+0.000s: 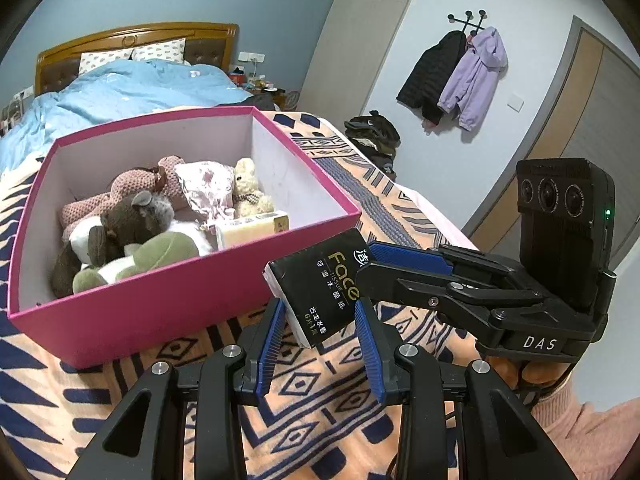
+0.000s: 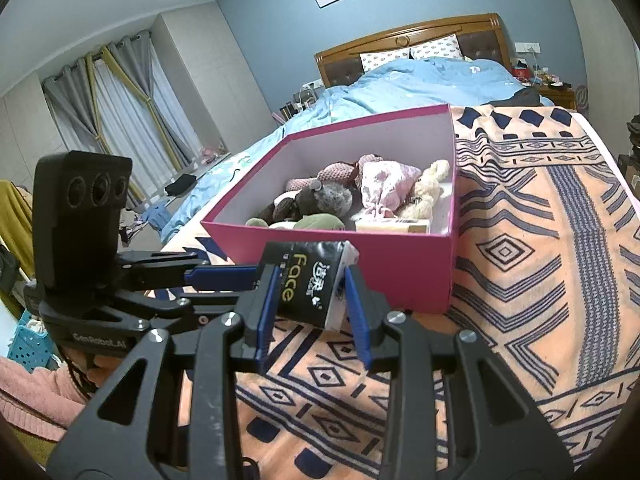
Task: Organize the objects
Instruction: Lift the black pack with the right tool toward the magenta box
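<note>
1. Tissue pack [image 1: 320, 288]: black wrapper, held off the patterned blanket [image 1: 320, 400] on the bed, just in front of the near wall of the pink box [image 1: 160, 304]. Not yet inside.
2. Left tongs [image 1: 320, 306]: by the look of it clamped on the near end of the pack, pads against both long edges.
3. Right tongs [image 1: 366, 262]: reaching in from the side and apparently clamped across the pack's far corner. Judged a two-handed hold or a handover.
4. Step in hand, judged: pack into box. Advice:
   - Release one pair of tongs fully before moving the other, to avoid twisting the soft wrapper.
   - Lift above the box rim before travelling forward.
   - Aim for the bare floor at the box's right side, beside the pale carton [image 1: 252, 230], not on top of the plush toys [image 1: 132, 224].
   - Lower until resting, then part the pads.
5. Left wrist view only: pack's printed face at full length, coats [image 1: 452, 72] on wall hooks, a door.
6. Right wrist view only: white end of the pack [image 2: 308, 284] pressed by the right tongs [image 2: 310, 274], left tongs [image 2: 250, 284] entering sideways, curtains [image 2: 120, 100], blue basket [image 2: 30, 344], and wide bare blanket [image 2: 520, 280] right of the box [image 2: 400, 272].
</note>
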{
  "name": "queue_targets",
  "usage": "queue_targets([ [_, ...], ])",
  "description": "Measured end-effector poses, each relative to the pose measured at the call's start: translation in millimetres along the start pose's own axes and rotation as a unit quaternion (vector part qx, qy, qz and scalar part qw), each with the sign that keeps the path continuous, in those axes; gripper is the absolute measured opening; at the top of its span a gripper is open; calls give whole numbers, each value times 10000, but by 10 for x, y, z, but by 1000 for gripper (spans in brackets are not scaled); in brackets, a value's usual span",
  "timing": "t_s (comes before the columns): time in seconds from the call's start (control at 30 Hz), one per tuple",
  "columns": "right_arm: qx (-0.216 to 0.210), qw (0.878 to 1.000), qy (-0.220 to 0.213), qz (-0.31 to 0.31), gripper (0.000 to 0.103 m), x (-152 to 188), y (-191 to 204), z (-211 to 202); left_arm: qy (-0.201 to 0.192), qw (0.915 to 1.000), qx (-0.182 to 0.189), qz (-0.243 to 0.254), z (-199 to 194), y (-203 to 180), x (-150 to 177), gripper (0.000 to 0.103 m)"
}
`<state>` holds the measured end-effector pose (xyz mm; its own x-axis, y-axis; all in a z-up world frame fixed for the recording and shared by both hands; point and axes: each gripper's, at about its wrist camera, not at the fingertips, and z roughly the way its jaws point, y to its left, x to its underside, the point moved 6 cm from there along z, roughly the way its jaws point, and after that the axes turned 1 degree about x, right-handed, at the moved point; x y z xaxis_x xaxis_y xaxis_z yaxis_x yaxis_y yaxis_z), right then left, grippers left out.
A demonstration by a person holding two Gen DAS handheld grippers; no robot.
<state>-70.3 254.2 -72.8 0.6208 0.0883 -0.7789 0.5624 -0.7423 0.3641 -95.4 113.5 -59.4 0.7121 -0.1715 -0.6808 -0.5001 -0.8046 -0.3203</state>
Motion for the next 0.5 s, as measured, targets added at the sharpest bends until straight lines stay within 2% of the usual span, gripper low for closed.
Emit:
queue_targets([
  [0.5,-4,9999,-119,-25,37,-134,-30,-14,-55,9999,-85,50,17,-7,-121,36],
])
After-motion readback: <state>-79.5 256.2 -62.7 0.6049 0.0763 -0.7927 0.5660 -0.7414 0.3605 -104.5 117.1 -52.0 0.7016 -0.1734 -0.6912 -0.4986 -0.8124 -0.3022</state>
